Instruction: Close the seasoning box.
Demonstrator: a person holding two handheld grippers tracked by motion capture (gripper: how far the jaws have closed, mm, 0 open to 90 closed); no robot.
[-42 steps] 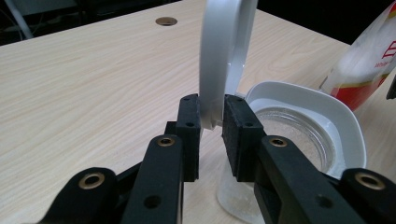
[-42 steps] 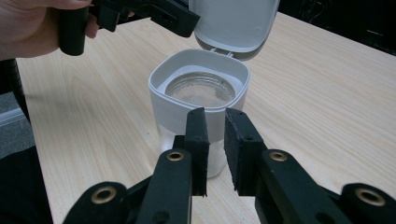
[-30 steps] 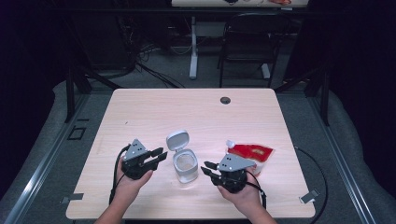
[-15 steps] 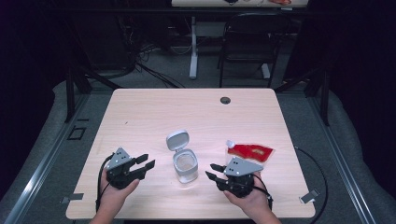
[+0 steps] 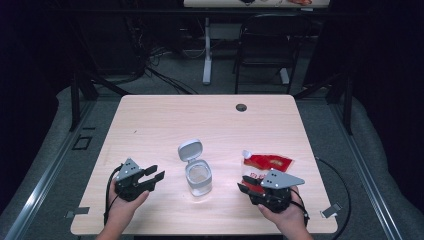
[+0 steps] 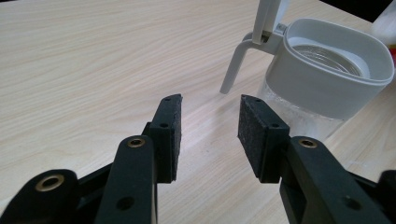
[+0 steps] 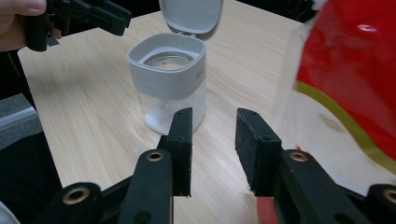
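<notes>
Flanking jar (image 5: 198, 176) | left tongs (image 5: 152, 176) spread, empty | right tongs (image 5: 245, 186) spread, empty, beside red pouch (image 5: 266, 164)

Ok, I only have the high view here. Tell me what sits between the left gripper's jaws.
Observer: Nothing. The left gripper has bare table between its pads; its jaws have just been closing slightly.
Operator: Now report the right one.
Observer: The right gripper is empty too, its jaws just been opening, with the red pouch close beside them.
Operator: Describe the container's inside.
Observer: The clear container seems to hold a thin white layer at its bottom.
</notes>
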